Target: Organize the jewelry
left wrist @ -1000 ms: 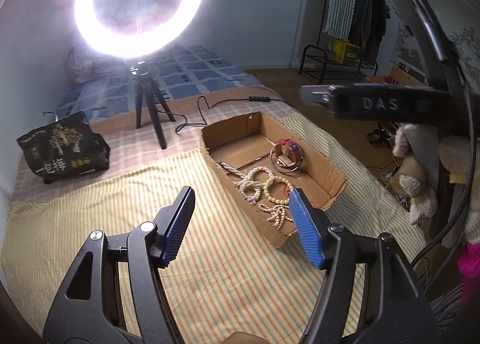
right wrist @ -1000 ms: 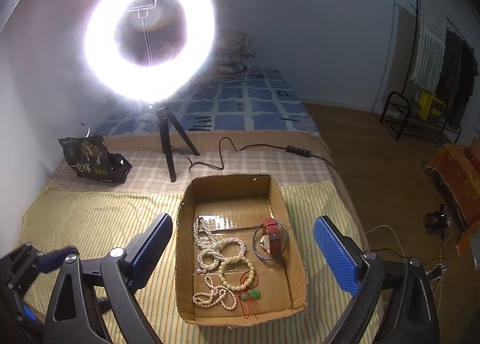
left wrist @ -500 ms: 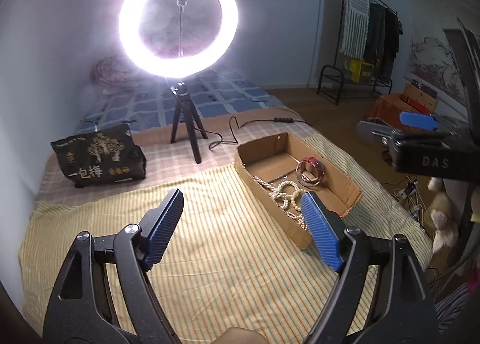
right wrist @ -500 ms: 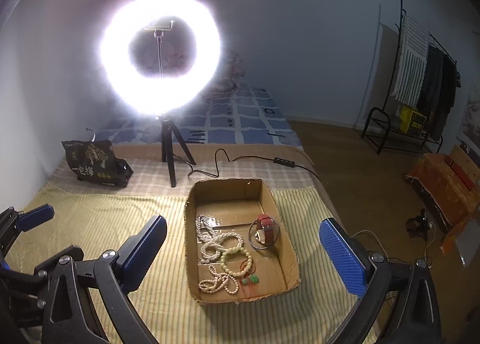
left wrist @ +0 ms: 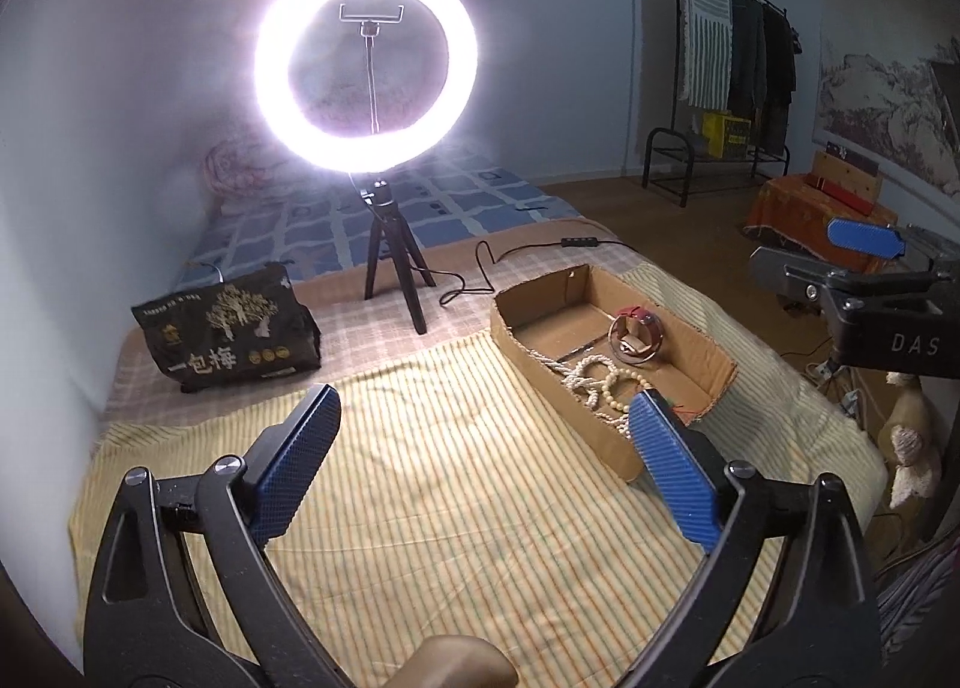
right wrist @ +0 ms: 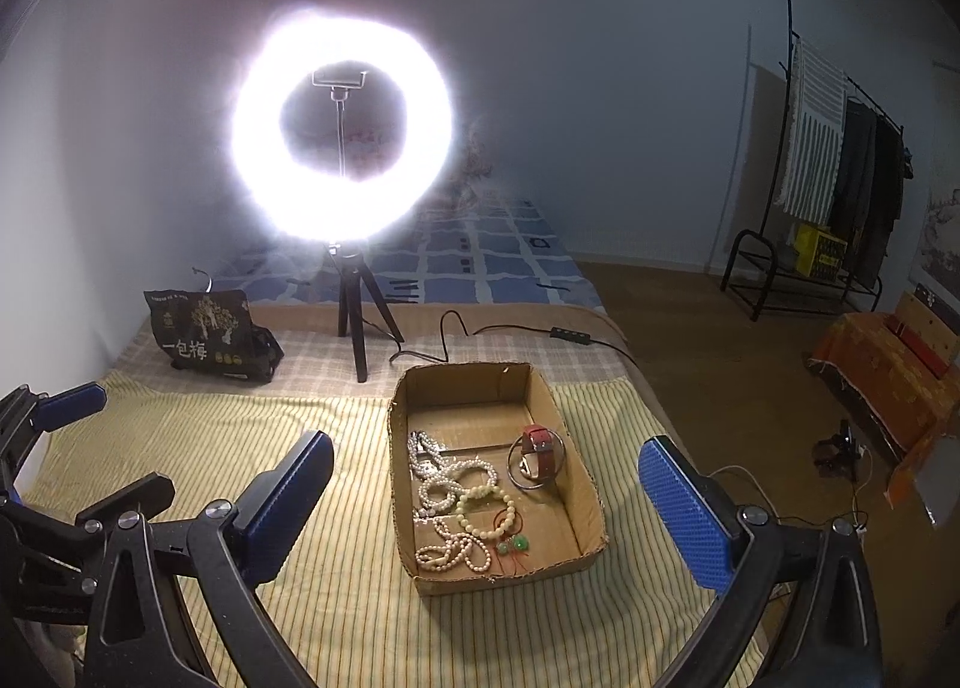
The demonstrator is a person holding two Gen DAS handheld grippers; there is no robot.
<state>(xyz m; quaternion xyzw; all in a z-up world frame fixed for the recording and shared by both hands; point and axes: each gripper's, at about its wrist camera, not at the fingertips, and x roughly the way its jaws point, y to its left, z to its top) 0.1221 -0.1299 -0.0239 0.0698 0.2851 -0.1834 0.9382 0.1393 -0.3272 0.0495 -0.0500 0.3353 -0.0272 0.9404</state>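
Pulling back and up since a second ago: both views now take in more of the room, and the cardboard tray [right wrist: 591, 514] looks smaller in the right wrist view. In the left wrist view it has slid from centre to the right, and the black snack bag [left wrist: 231, 337] has come closer to centre.

Left gripper [left wrist: 483, 451]: blue pads spread wide, nothing between them, above the striped yellow cloth [left wrist: 420, 508]. Right gripper [right wrist: 483, 499]: pads equally wide apart, empty, framing the tray from above. Spread unchanged from the earlier frames.

Jewelry all lies inside the tray, on the cloth to the right of the ring light [right wrist: 342, 129] tripod:
- white pearl strands [right wrist: 432, 472] along the left wall
- cream bead bracelet [right wrist: 487, 514] mid-tray
- second pearl strand [right wrist: 450, 553] at the near end
- green beads on red cord [right wrist: 515, 544] beside it
- red watch strap [right wrist: 537, 451] standing inside a metal bangle [right wrist: 517, 472], right side

Writing: "DAS" in pale letters on the right gripper's body, seen at the edge of the left wrist view. Bag carries large white Chinese characters, "一包梅", under a gold tree print; the smaller lettering at its top is too fine to read.
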